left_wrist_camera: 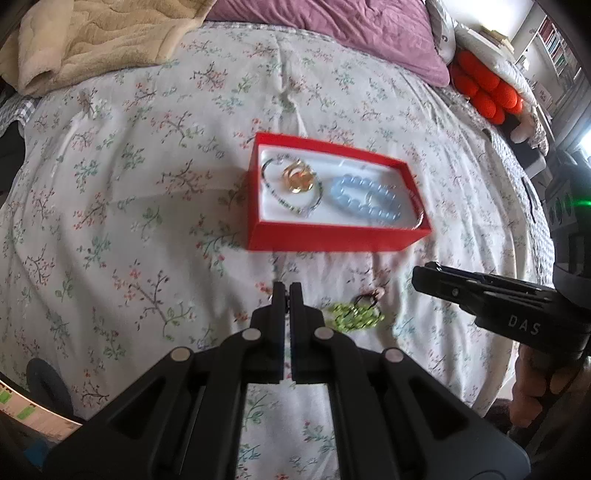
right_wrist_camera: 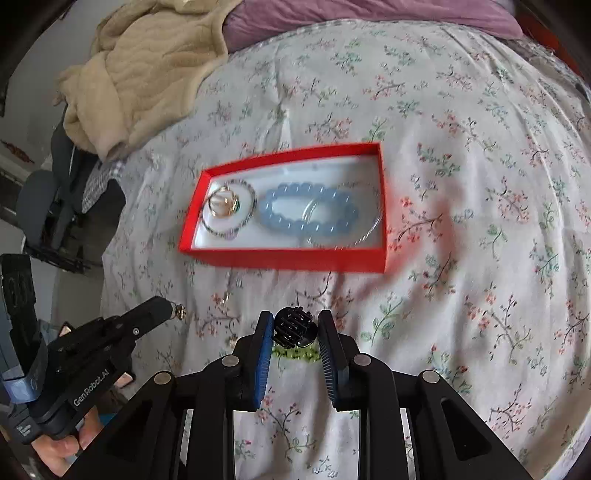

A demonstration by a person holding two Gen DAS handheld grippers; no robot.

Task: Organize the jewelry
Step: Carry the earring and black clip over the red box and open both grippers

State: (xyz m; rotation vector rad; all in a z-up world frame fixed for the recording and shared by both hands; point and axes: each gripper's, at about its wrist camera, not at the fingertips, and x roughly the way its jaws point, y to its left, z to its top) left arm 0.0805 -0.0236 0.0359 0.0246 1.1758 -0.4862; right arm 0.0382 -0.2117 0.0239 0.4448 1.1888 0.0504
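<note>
Left tongs (left_wrist_camera: 285,286): I see my jaws nearly closed, only a thin slit between them. In the right wrist view a small gold-coloured piece (right_wrist_camera: 180,312) sits right at their tip; I think they pinch it, but the blur keeps me from being sure.
Right tongs (right_wrist_camera: 295,325): my jaws stand apart, the blue pads (right_wrist_camera: 263,363) on either side of a black ribbed bead piece (right_wrist_camera: 294,325). It sits between the pads near their tips; I cannot tell whether either pad touches it.
Green bracelet (left_wrist_camera: 356,315): lying on the bed just right of my left tongs, with a small dark ring (left_wrist_camera: 365,298) at its far edge. From the right wrist only a green sliver shows below the black piece.
Red box (left_wrist_camera: 334,238): open, white inside, resting on the bed beyond both tongs.
In the box: a thin beaded chain (left_wrist_camera: 291,205) looped at the left end with a round gold-and-amber piece (left_wrist_camera: 300,178) on it; a pale blue bead bracelet (right_wrist_camera: 308,212) in the middle; a clear thin bangle (right_wrist_camera: 364,230) towards the right end, overlapping the blue one.
Bed (left_wrist_camera: 129,206): floral cover, with a beige blanket (left_wrist_camera: 88,37) and a purple pillow (left_wrist_camera: 332,26) at the far side.
</note>
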